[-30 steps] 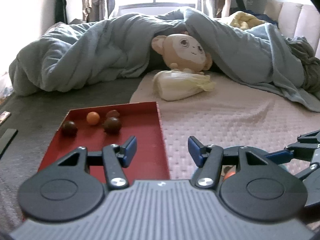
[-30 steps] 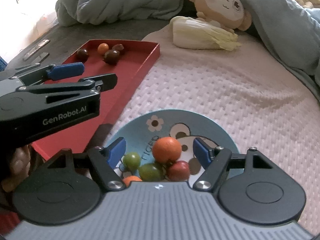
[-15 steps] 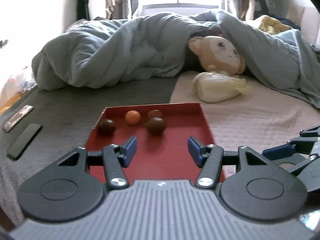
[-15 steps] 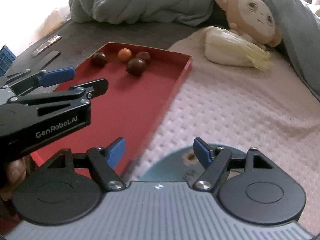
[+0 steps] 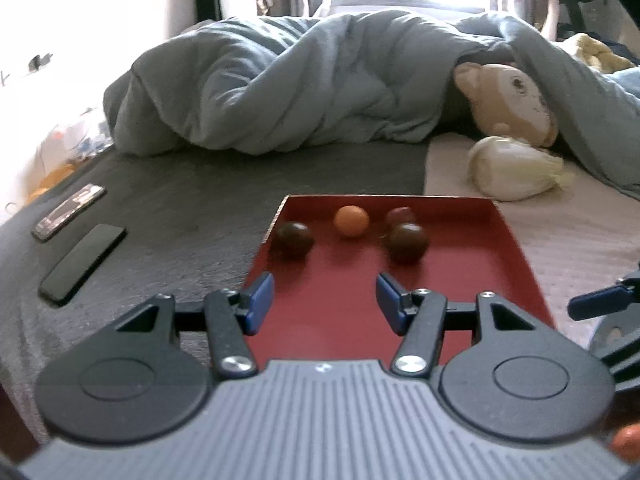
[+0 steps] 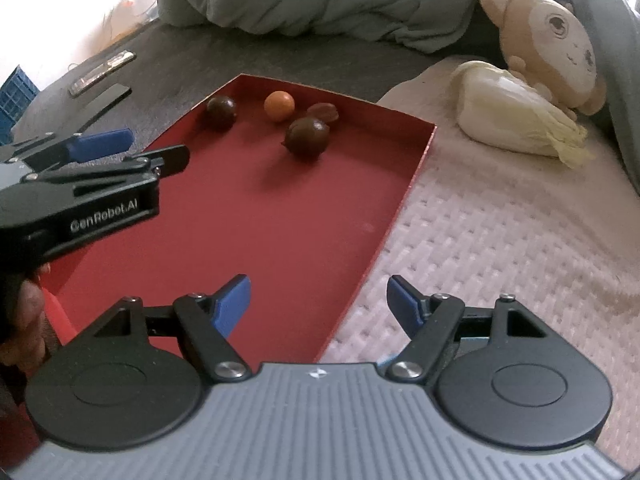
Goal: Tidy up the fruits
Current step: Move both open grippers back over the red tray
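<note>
A red tray (image 5: 460, 300) (image 6: 260, 220) lies on the bed. At its far end sit an orange fruit (image 5: 351, 221) (image 6: 279, 106) and three dark brown ones (image 5: 408, 242) (image 6: 307, 137). My left gripper (image 5: 324, 300) hovers open over the tray's near half, nothing between its blue pads. The right gripper (image 6: 318, 306) stands open above the tray's right edge and the pale mat, empty. In the right wrist view the left gripper (image 6: 116, 152) shows at the left, held by a hand. An orange fruit (image 5: 626, 440) peeks at the left wrist view's lower right corner.
A crumpled grey-blue duvet (image 5: 300, 88) fills the back. A plush monkey (image 6: 548, 44) and a cabbage (image 6: 516, 120) lie right of the tray. Two flat devices (image 5: 82, 262) rest on the dark blanket at left. A blue crate (image 6: 16, 96) sits at far left.
Both grippers have swung left, from over the blue plate of fruits to over the red tray. The plate has dropped out of the right wrist view. Both stayed open.
</note>
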Tool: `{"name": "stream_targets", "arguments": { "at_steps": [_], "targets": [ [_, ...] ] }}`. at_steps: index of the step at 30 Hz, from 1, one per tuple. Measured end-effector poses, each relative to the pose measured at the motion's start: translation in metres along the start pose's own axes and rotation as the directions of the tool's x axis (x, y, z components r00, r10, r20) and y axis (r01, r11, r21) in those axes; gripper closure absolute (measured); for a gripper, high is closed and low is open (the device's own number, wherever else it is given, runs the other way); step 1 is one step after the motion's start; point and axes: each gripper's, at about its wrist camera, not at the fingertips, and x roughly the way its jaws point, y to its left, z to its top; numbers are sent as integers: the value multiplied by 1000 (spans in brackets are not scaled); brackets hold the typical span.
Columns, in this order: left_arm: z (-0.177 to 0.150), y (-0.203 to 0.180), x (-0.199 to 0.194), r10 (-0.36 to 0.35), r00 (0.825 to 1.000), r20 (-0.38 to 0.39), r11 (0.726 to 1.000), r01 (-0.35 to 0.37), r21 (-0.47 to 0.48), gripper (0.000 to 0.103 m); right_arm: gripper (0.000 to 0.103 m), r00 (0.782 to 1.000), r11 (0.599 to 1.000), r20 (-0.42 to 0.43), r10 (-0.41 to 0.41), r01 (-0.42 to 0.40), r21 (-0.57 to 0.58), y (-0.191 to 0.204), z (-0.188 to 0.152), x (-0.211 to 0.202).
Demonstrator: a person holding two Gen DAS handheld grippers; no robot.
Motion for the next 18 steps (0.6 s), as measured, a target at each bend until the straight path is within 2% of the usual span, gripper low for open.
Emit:
{"name": "stream_targets", "arguments": {
  "at_steps": [5,8,18],
  "targets": [
    [-1,10,12,10,1000,-21,1000,-11,-26,44,24,1000,1000,-2,8,-8,-17,5,6,8],
    [0,11,19,1,1000,-27,1000,-2,-29,44,19,1000,999,1,5,-5,-40,6,11,15],
    [6,13,46,0,998,-60,998,-4,-60,44,17,999,998,34,1,1,-56,-7,22,33]
  ]
}}
